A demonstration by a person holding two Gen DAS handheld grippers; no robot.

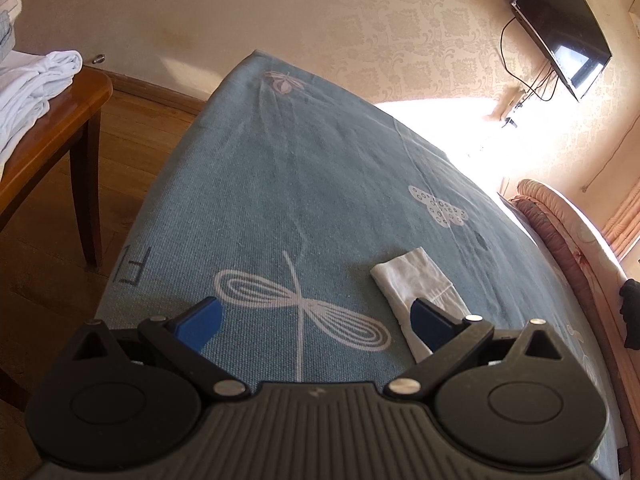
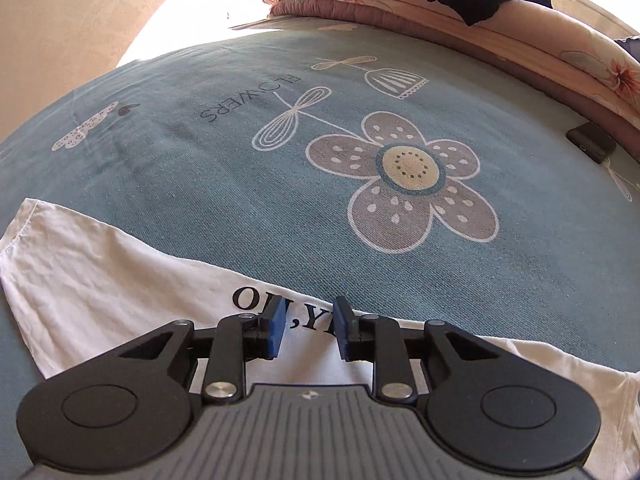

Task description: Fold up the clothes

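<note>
— Right wrist view: white T-shirt (image 2: 120, 276) spread flat on the blue flowered bedsheet (image 2: 248, 216), black lettering (image 2: 250, 299) facing up, one sleeve pointing out to the left. Right gripper (image 2: 308, 316) poised low over the print, parted only a little, gripping nothing that shows.

— And on the other side?

— Left gripper (image 1: 314, 308) spread wide and empty, hanging above bare sheet. Sleeve (image 1: 416, 276) just beside its right finger, partly hidden behind it.

— Looks like a fold being set up, or cloth just let go. Hard to say which.

— Agreed. For any pinch here: aim for a hem or seam rather than mid-panel, catch both layers, and bite shallow so no bedsheet comes along.

— Then lift only enough to clear, carry both sides level, and lay the edge down straight.

— Worth smoothing the wrinkles near the sleeve too. Thin cotton by the look of it, likely to slip and bunch.
</note>
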